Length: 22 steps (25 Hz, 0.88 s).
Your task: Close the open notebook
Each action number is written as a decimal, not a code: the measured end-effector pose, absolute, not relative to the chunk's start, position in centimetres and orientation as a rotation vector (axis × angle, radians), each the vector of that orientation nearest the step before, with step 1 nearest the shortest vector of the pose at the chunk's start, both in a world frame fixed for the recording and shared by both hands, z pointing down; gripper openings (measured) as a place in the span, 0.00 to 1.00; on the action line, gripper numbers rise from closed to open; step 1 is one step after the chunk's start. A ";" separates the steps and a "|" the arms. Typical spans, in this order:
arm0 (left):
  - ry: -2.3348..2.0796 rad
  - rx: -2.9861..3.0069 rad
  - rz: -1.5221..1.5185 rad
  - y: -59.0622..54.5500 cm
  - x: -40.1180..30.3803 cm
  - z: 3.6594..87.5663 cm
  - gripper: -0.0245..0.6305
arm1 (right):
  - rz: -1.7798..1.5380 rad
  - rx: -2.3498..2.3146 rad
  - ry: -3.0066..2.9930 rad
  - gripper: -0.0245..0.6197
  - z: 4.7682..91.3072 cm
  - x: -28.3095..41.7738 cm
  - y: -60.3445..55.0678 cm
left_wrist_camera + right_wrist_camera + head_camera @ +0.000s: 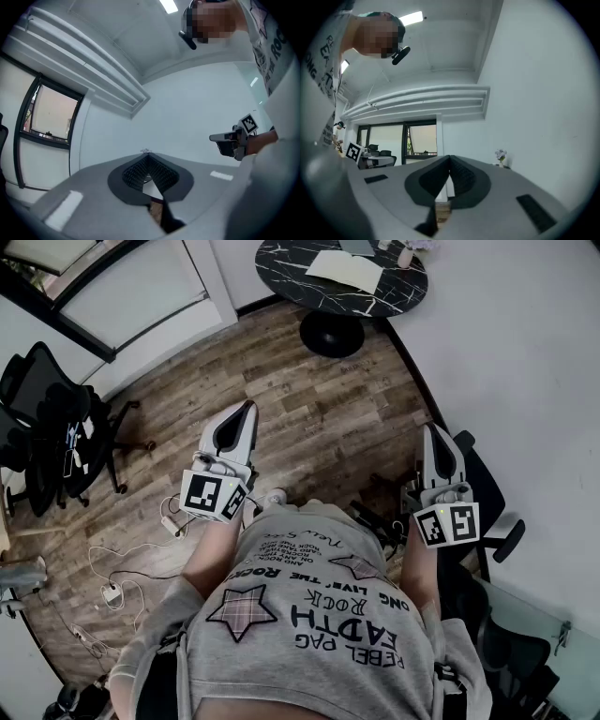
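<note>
The open notebook [345, 270] lies pale and flat on a round black marble table [300, 277] at the far end of the room, well away from both grippers. My left gripper [247, 412] is held level in front of the person's body with its jaws together and nothing between them. In the left gripper view, the left gripper [146, 154] faces a bare white wall. My right gripper [434, 431] is also level and shut on nothing. The right gripper view has the right gripper [450, 158] facing windows and a wall. Neither gripper view shows the notebook.
Black office chairs [47, 418] stand at the left and another chair [489, 498] at the right beside the white wall. Cables and a power strip [112, 592] lie on the wooden floor. A small flower vase [405, 257] stands on the table near the notebook.
</note>
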<state>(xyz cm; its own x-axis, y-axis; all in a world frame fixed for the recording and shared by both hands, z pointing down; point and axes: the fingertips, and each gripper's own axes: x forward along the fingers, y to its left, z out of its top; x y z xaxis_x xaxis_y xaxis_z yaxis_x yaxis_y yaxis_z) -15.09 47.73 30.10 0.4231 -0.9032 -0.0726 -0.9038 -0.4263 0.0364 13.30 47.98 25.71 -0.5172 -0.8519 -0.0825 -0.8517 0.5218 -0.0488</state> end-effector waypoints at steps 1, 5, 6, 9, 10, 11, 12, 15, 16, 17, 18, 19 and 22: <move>1.680 -2.642 0.127 47.7 -15.0 30.1 0.05 | -0.003 -1.489 2.658 0.06 25.7 13.3 47.9; 1.684 -2.636 0.125 47.6 -14.5 30.0 0.05 | 0.000 -1.481 2.668 0.06 25.7 13.7 47.8; 1.684 -2.635 0.123 47.6 -14.4 30.1 0.05 | 0.001 -1.480 2.672 0.06 25.8 13.8 47.8; 1.686 -2.633 0.116 47.6 -14.2 30.3 0.05 | -0.002 -1.481 2.678 0.06 25.9 14.0 47.7; 1.687 -2.631 0.113 47.6 -14.2 30.3 0.05 | -0.002 -1.482 2.677 0.06 25.9 14.1 47.7; 1.689 -2.629 0.110 47.6 -14.1 30.3 0.05 | 0.000 -1.481 2.676 0.06 25.9 14.2 47.7; 1.689 -2.626 0.108 47.6 -14.0 30.4 0.05 | 0.003 -1.475 2.676 0.06 25.9 14.3 47.7; 1.700 -2.618 0.107 47.5 -13.7 30.4 0.05 | 0.017 -1.449 2.690 0.06 25.9 14.4 47.8; 1.707 -2.614 0.105 47.4 -13.6 30.4 0.05 | 0.021 -1.443 2.695 0.06 25.9 14.4 47.8; 1.712 -2.610 0.102 47.4 -13.4 30.4 0.05 | 0.018 -1.434 2.695 0.06 26.0 14.5 47.8; 1.716 -2.607 0.098 47.4 -13.3 30.4 0.05 | 0.003 -1.418 2.687 0.06 26.0 14.6 47.8; 1.717 -2.604 0.093 47.3 -13.1 30.4 0.05 | -0.022 -1.395 2.672 0.06 26.0 14.7 47.8; 1.712 -2.599 0.071 47.2 -12.6 30.4 0.05 | -0.095 -1.342 2.648 0.06 26.5 15.0 47.6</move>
<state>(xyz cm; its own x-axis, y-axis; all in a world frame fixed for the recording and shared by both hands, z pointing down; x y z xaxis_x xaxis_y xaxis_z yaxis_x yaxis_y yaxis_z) -12.56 47.21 30.40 0.3942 -0.9174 -0.0539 -0.9187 -0.3949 0.0015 15.01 47.64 26.46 -0.5798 -0.8053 -0.1235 -0.7944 0.5925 -0.1337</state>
